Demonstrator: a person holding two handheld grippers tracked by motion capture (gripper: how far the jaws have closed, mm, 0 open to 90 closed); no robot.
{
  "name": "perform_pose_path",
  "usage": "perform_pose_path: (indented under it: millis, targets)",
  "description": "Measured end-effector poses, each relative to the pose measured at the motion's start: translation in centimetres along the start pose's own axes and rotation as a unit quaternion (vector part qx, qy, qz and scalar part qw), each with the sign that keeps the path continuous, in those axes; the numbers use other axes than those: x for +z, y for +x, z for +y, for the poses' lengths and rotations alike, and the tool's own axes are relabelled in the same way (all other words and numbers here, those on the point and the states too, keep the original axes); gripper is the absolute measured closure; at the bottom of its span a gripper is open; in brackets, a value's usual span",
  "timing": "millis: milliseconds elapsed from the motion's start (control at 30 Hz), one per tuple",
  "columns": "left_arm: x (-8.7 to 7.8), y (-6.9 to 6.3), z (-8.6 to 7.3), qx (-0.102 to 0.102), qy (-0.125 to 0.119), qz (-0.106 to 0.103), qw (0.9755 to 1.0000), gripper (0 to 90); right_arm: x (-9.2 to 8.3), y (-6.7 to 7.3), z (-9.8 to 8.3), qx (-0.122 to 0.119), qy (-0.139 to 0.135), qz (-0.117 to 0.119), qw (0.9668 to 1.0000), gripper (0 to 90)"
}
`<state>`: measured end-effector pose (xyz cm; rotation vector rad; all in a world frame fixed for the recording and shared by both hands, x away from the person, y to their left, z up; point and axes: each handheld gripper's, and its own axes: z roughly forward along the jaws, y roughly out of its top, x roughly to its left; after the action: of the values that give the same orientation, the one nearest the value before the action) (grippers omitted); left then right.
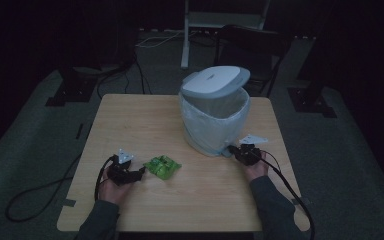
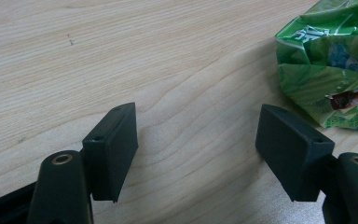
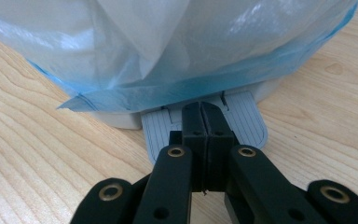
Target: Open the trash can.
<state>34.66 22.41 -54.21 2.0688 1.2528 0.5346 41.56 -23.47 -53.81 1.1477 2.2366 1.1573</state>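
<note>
A crumpled green snack packet [image 1: 162, 166] [image 2: 328, 65] lies on the wooden table [image 1: 130, 120], left of centre. Just left of it my left gripper [image 1: 141, 172] [image 2: 196, 144] rests low over the wood, open, with only bare table between its jaws; the packet sits past the right-hand jaw, apart from it. A white pedal bin [image 1: 215, 120] with a pale blue-edged liner bag [image 3: 168, 46] stands at the back right, its lid [image 1: 215, 81] tilted up. My right gripper [image 1: 232, 149] [image 3: 201, 112] is shut, its tips down on the bin's grey ribbed pedal [image 3: 249, 126].
A dark chair [image 1: 252, 50] and a white stand [image 1: 186, 35] are behind the table. Black stand bases [image 1: 312, 100] sit on the floor at both sides. Each gripper trails a cable [image 1: 40, 192] over the table edge. Bare wood lies between packet and bin.
</note>
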Motion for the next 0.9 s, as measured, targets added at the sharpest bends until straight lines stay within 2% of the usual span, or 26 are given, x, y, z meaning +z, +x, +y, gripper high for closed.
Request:
perform_pose_path:
  millis: [133, 333, 500, 900]
  targets:
    - [-0.02, 0.0, -0.02, 0.001, 0.0, -0.001, 1.0, 29.9, 0.25, 0.05, -0.14, -0.003, 0.006, -0.002, 1.0, 89.2]
    - [-0.04, 0.02, -0.04, 0.003, 0.0, -0.003, 1.0, 29.8, 0.35, -0.23, -0.18, 0.007, 0.004, 0.01, 0.9999, 89.2]
    - [-0.06, 0.0, -0.07, 0.005, 0.001, -0.004, 1.0, 29.3, 0.37, -0.23, -0.17, 0.008, 0.004, 0.011, 0.9999, 89.2]
    - [0.08, -0.19, 0.01, 0.015, 0.006, -0.013, 0.9998, 21.5, 0.4, -0.24, -0.17, 0.006, 0.003, 0.014, 0.9999, 89.2]
